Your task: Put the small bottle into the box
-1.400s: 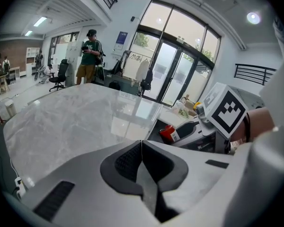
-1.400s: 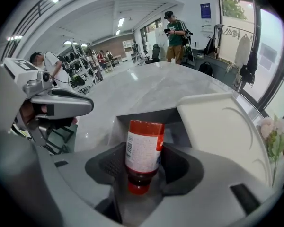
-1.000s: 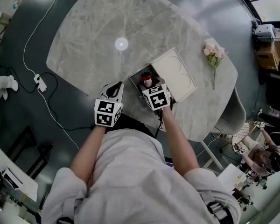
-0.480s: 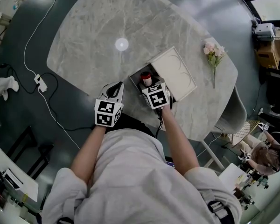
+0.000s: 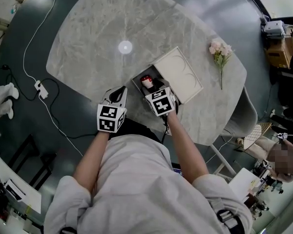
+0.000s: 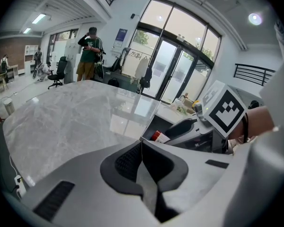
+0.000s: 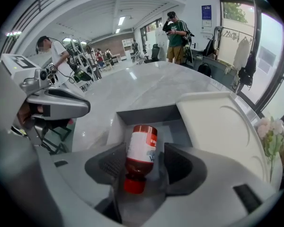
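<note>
- Nearest the person, at 8 o'clock from the other tool in the head view, the left hand-held gripper (image 6: pixel 142 149) is off the table's edge. Its dark ribbed pads are pressed together with nothing between them.
- Just ahead, the right hand-held gripper (image 7: pixel 145 152) is clamped on the small white-labelled bottle with a red cap (image 7: pixel 141 148). It grips the bottle low on the body, near the neck. The left pad is hard against the bottle and the right pad close beside it.
- The bottle's long axis runs along the jaws: the cap points back at 6 o'clock toward the gripper's body, and the dark red base points out at about 12 o'clock, tipped a little toward 1.
- That base hangs over the open grey rectangular box (image 7: pixel 146 113), straight ahead at 12 o'clock. The bottle is above the cavity, and I judge it is not yet resting on the floor.
- The right gripper is plainly the nearer one, so what remains looks like lowering and opening, with the bottle going in on its side.
- The box's flat white lid (image 7: pixel 217 122) lies touching it at 2 o'clock.
- Beyond is the grey marble table top (image 5: pixel 102 33), with a pale pink flower sprig (image 5: pixel 219 50) well apart at 2 o'clock.
</note>
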The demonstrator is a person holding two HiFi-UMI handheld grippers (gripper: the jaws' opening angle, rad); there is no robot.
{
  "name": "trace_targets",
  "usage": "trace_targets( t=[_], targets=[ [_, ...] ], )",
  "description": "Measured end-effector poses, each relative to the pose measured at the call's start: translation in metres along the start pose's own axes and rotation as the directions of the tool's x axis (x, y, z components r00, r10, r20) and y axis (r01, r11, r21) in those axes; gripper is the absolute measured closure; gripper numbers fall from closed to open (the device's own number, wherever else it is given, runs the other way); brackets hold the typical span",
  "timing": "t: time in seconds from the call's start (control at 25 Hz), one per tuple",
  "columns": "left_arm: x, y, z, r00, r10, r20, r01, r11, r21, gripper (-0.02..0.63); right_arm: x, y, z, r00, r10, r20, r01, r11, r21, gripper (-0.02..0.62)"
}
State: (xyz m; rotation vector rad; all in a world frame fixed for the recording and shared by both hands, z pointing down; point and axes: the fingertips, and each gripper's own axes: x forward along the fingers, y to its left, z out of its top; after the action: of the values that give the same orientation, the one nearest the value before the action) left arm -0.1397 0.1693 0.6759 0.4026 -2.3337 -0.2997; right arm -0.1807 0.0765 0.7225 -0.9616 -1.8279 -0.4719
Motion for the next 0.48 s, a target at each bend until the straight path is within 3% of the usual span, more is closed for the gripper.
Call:
trace_targets(
  t=[0.32, 0.36, 0.44, 0.48],
  targets=[
    [-0.003, -0.020, 0.013, 0.999, -0.029, 0.021, 0.028, 0.999, 0.039, 0.581, -0.030, 0.008, -0.005, 0.996, 0.004, 0.089, -0.005, 1.000, 0.018, 0.353],
    [-0.003, -0.024, 0.015, 0.999, -0.032, 0.024, 0.031, 0.999, 0.042, 0.581, -0.036, 0.010, -0.006, 0.994, 0.001, 0.107, -0.004, 1.000, 0.026, 0.380],
    [-0.003, -0.033, 0.016, 0.999, -0.039, 0.027, 0.038, 0.998, 0.050, 0.581, -0.049, 0.011, -0.007, 0.988, -0.016, 0.154, 0.009, 0.999, 0.051, 0.516],
    [-0.003, -0.037, 0.016, 0.999, -0.044, 0.028, 0.042, 0.998, 0.055, 0.581, -0.056, 0.010, -0.007, 0.984, -0.029, 0.176, 0.017, 0.997, 0.070, 0.538]
  ],
)
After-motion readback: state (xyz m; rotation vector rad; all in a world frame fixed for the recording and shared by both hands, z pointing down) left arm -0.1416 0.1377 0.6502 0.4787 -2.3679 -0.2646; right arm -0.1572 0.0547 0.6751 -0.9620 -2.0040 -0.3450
